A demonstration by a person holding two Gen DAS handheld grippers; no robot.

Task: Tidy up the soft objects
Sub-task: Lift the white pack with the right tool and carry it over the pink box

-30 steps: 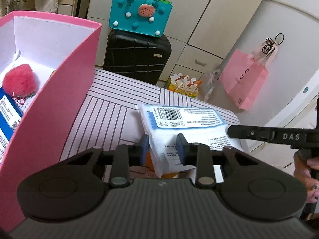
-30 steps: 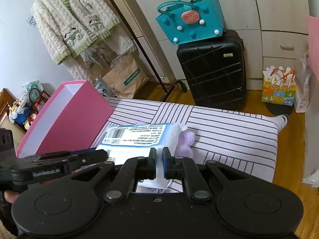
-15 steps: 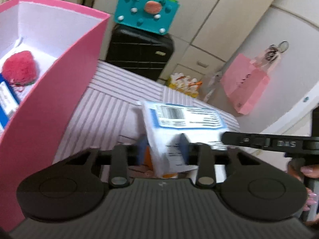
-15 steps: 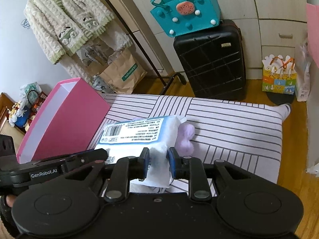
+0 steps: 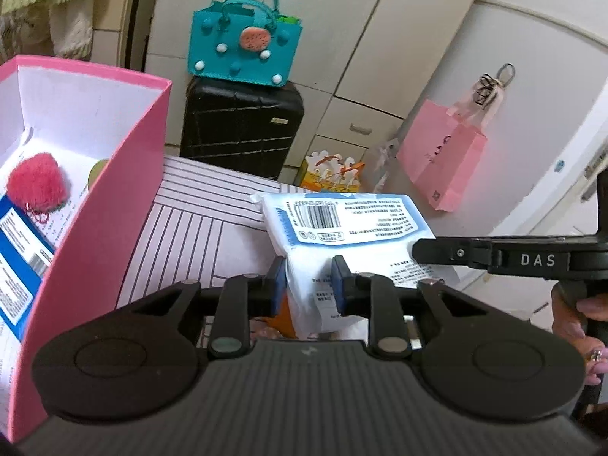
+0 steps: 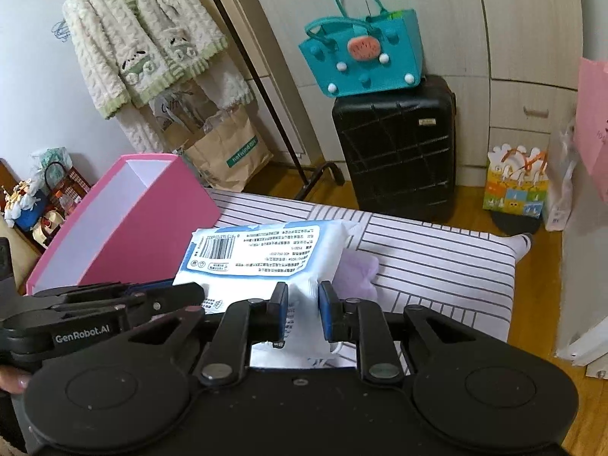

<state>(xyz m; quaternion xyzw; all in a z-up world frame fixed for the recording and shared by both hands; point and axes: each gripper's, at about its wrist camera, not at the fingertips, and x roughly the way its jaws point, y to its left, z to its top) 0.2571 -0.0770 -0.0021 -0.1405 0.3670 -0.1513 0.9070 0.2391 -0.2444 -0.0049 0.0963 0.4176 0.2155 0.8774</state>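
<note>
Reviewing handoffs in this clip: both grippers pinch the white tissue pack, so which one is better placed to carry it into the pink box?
Probably the left gripper: the pink box stands open right beside it, while the right gripper holds the tissue pack's far side.

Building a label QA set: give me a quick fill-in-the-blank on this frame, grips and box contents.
1. Both the left gripper and the right gripper are shut on the same white and blue ____.
2. The fluffy red pom-pom lies inside the ____ box.
3. The teal tote bag sits on top of a black ____.
4. A pale ____ soft toy lies on the striped bedding beside the pack.

Missing words: pack; pink; suitcase; purple
</note>
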